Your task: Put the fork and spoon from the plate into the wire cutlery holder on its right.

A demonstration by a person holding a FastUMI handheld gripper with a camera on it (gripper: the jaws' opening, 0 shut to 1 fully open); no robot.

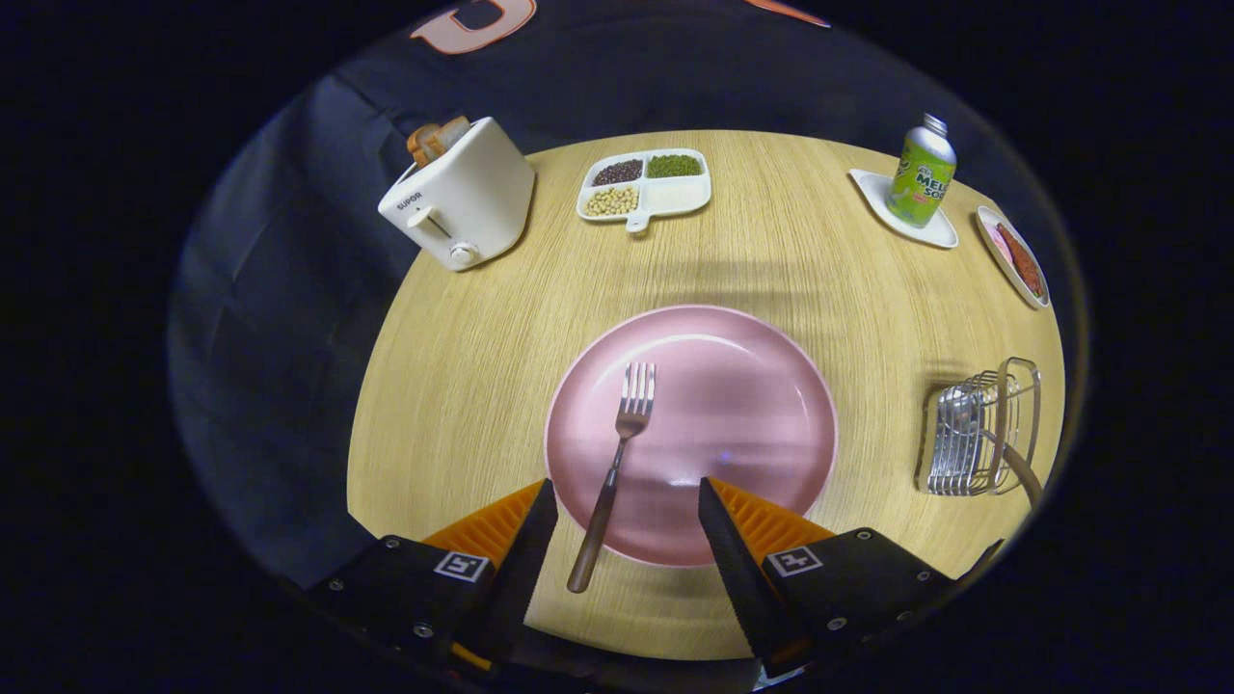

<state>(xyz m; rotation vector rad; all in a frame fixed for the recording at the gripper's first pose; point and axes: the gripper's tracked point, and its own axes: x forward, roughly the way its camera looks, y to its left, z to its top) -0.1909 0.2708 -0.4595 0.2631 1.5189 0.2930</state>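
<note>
My gripper [627,516] is wide open, holding nothing, straddling the fork [613,472] handle for an easy pinch. Fork lies on the plate [762,405]; right of the plate, the holder [979,429] seems to have 1 handle in it.

Round wooden table [463,386] bears plate [752,386]; toaster [463,193]; perhaps wire holder [974,434].

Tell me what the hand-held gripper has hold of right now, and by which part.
Nothing. The hand-held gripper is open, its fingers spread either side of the fork handle without touching it. The fork lies on the pink plate.
</note>
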